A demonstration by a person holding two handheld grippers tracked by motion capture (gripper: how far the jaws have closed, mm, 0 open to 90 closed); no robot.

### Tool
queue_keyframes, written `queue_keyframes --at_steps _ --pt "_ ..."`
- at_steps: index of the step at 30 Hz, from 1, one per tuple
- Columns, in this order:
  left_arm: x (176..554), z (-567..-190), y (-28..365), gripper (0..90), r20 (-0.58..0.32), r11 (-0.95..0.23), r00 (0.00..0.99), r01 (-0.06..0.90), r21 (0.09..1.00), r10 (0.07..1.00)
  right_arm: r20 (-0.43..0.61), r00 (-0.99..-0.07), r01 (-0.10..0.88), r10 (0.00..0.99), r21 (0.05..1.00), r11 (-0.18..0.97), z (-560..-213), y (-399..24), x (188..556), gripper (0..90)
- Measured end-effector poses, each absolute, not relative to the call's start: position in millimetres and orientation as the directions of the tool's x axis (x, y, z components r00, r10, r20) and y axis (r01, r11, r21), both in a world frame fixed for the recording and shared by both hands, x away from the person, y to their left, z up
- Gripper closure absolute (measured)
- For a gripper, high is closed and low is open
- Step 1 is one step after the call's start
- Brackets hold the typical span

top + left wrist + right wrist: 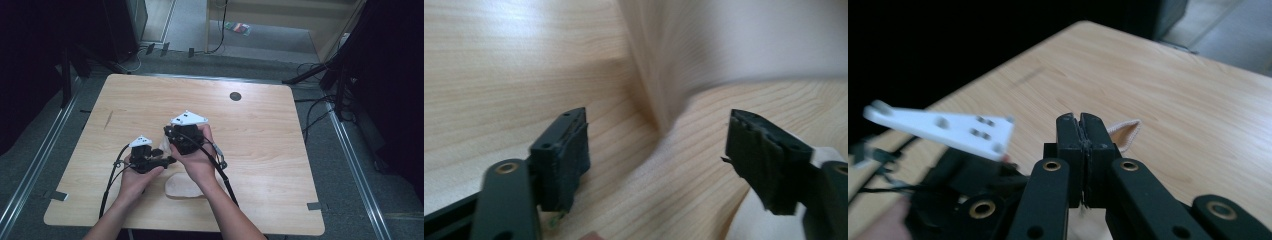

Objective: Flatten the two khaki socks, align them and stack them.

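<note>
Here I count one beige cloth (184, 188) at my table's (260, 150) six o'clock; right gripper (1081, 120) pinches its hem, left gripper (656, 145) spread.

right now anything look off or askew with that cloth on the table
Nothing looks damaged or spilled. The pale cloth lies partly on the table, one edge pinched and lifted in the shut right gripper. The left gripper stands open beside the raised fabric.

Desk (260, 135): pale wood-grain top, smooth, slight sheen. Cloth (1124, 131): thin beige fabric, soft, matt, ribbed hem. Hand-held gripper (1084, 131): matt black plastic, rough pads (574, 155), brass-coloured rivets, white matt plate.
</note>
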State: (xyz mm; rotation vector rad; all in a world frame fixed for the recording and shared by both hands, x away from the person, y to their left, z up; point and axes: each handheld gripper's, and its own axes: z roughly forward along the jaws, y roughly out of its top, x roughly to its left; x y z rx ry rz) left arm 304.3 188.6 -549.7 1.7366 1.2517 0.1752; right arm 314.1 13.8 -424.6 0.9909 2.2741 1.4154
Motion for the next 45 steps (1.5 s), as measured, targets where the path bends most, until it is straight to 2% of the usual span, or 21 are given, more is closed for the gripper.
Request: queue_keyframes --at_steps 2,3,4,5,6,8,9,10,12,13,19,23,28,33,34,35,36,37,41,42,45 --pt "304.0 -547.2 192.5 59.9 -0.36 -0.013 0.452 0.638 0.77 0.816 0.138 -0.737 0.396 0.662 0.881 0.257 -415.1 3.6 309.7 89.5" --pt "303.5 -545.3 196.8 77.5 -0.344 -0.012 0.445 0.625 0.78 0.827 0.131 -0.734 0.394 0.666 0.882 0.26 -414.3 -2.6 309.3 89.7" --pt "302.9 -543.0 200.9 77.5 -0.335 -0.011 0.443 0.616 0.788 0.832 0.131 -0.734 0.394 0.666 0.882 0.26 -414.3 -2.6 309.3 89.7" --pt "298.9 -538.1 204.7 90.0 -0.228 -0.059 0.422 0.568 0.821 0.878 0.119 -0.715 0.406 0.689 0.873 0.27 -418.4 -17.9 312.5 89.9" --pt "298.9 -538.1 204.7 90.0 -0.228 -0.059 0.422 0.568 0.821 0.878 0.119 -0.715 0.406 0.689 0.873 0.27 -418.4 -17.9 312.5 89.9" --pt "295.0 -533.1 200.4 90.0 -0.067 -0.167 0.404 0.516 0.84 0.912 0.146 -0.657 0.478 0.74 0.84 0.259 -437.1 -43.0 324.7 90.0" --pt "295.0 -533.1 200.4 90.0 -0.067 -0.167 0.404 0.516 0.84 0.912 0.146 -0.657 0.478 0.74 0.84 0.259 -437.1 -43.0 324.7 90.0" --pt "293.8 -532.7 191.0 90.0 0.016 -0.249 0.419 0.507 0.825 0.908 0.153 -0.629 0.516 0.762 0.816 0.262 -452.9 -54.6 331.5 90.0" --pt "293.1 -533.9 185.4 90.0 0.041 -0.274 0.426 0.503 0.82 0.904 0.153 -0.619 0.53 0.771 0.806 0.265 -460.7 -58.3 334.1 90.0" --pt "293.1 -537.5 176.4 90.0 0.08 -0.334 0.456 0.511 0.792 0.886 0.146 -0.601 0.551 0.786 0.787 0.276 -474.7 -63.9 338.4 90.0" --pt "294.2 -546.4 167.9 89.5 0.059 -0.379 0.522 0.533 0.756 0.851 0.102 -0.59 0.579 0.801 0.745 0.332 -499.3 -74.6 346.7 90.0" --pt "293.6 -547.1 167.7 85.6 0.074 -0.392 0.517 0.54 0.745 0.853 0.063 -0.587 0.58 0.807 0.728 0.365 -505.2 -78.0 350.0 90.0" --pt "293.2 -547.0 174.9 87.4 0.048 -0.369 0.507 0.555 0.745 0.861 0.045 -0.568 0.594 0.822 0.713 0.372 -511.8 -91.0 356.2 90.0" --pt "295.1 -548.6 185.5 81.4 -0.03 -0.299 0.48 0.594 0.747 0.877 0.006 -0.568 0.593 0.823 0.697 0.404 -518.1 -103.7 361.3 90.0" --pt "296.5 -547.8 189.2 74.6 -0.077 -0.249 0.463 0.602 0.759 0.883 -0.014 -0.562 0.581 0.827 0.705 0.407 -519.8 -107.5 362.8 83.7" --pt "297.5 -546.7 191.7 72.5 -0.108 -0.216 0.453 0.605 0.766 0.885 -0.02 -0.544 0.577 0.839 0.717 0.391 -519.5 -109.9 363.2 72.6" --pt "297.5 -546.7 191.7 69.1 -0.108 -0.216 0.453 0.605 0.766 0.885 -0.02 -0.544 0.577 0.839 0.717 0.391 -519.5 -109.9 363.2 72.6" --pt "298.7 -545.5 193.6 69.1 -0.138 -0.182 0.441 0.607 0.773 0.887 -0.014 -0.522 0.573 0.853 0.735 0.363 -518.5 -113.0 364.1 61.9" --pt "306.7 -540.8 198.3 61.6 -0.225 -0.078 0.413 0.6 0.796 0.882 0.048 -0.468 0.561 0.882 0.788 0.255 -510.9 -129.2 360.5 60.3" --pt "309.8 -540.3 198.2 60.8 -0.248 -0.057 0.412 0.603 0.796 0.877 0.059 -0.451 0.557 0.89 0.798 0.23 -509.2 -134.1 357.9 63.2" --pt "318.6 -539.0 197.4 59.7 -0.275 -0.034 0.403 0.612 0.79 0.873 0.097 -0.447 0.563 0.889 0.803 0.195 -509.6 -138.9 357.0 62.4"
